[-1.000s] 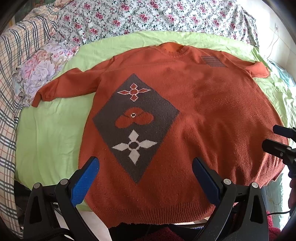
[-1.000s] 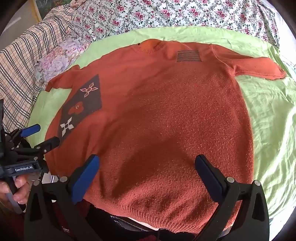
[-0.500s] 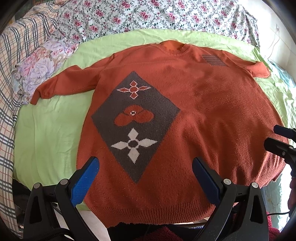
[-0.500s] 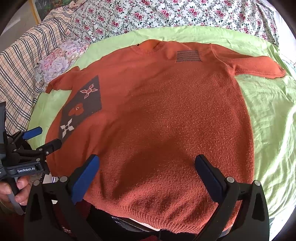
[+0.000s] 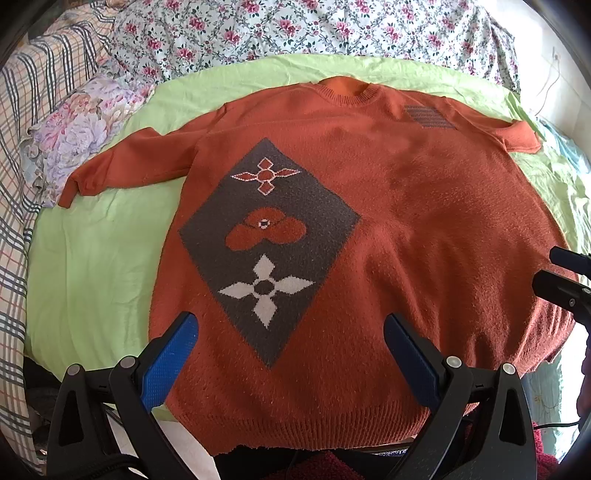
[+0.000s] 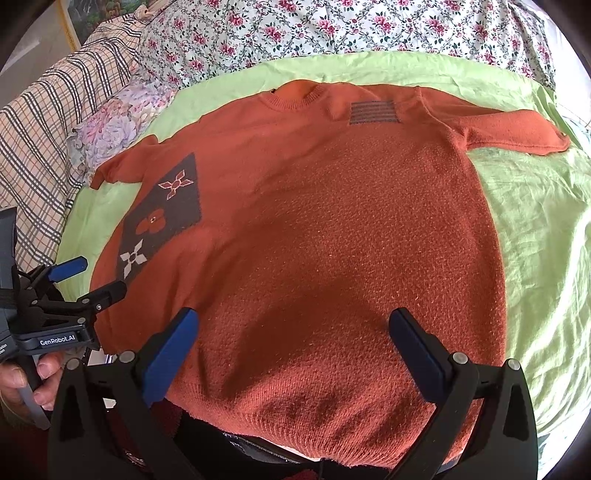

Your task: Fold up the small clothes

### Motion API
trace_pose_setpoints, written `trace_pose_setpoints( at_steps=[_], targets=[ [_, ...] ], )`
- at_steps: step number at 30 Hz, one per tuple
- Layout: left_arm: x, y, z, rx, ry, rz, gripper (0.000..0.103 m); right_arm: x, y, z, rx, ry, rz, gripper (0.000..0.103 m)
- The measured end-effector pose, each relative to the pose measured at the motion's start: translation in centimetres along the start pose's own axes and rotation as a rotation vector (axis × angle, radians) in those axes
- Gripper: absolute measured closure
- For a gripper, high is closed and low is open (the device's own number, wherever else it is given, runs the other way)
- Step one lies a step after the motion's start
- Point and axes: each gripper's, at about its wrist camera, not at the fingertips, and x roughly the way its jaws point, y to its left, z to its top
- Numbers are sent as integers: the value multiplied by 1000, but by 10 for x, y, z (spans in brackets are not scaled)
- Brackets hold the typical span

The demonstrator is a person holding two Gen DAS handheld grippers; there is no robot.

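While the left gripper (image 5: 290, 354) hovers with its blue fingers (image 5: 168, 356) spread wide apart above the hem, the left wrist view shows an orange sweater (image 5: 406, 229) lying flat and face up on the green sheet (image 5: 92, 266) of the bed, its sleeves out to either side. From the right wrist view, the right gripper (image 6: 291, 350) likewise hangs over the hem with fingers (image 6: 415, 349) wide apart and holding nothing, and the left gripper sits at the sweater's left edge.

Sweater (image 5: 424, 229): fuzzy matt orange knit, ribbed hem and collar. Sheet (image 5: 92, 266) under it: smooth thin green cloth, lightly creased. Far quilt (image 5: 295, 29): printed floral cotton. Gripper pads (image 5: 168, 360): blue textured plastic on matt black frames.
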Motion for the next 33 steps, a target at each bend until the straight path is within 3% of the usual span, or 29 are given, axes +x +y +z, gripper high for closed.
trace_pose_setpoints(
  at_steps=[7,18,33],
  targets=[
    [0,0,1,5,-8,9,2,-1,-3,3,6,-3,7,0],
    [13,-1,18,-21,2,-48,2,-3,-14,9,43,-20,16,0],
    [36,-4,50,-11,32,-38,2,-2,-60,35,152,-54,22,0]
  ],
)
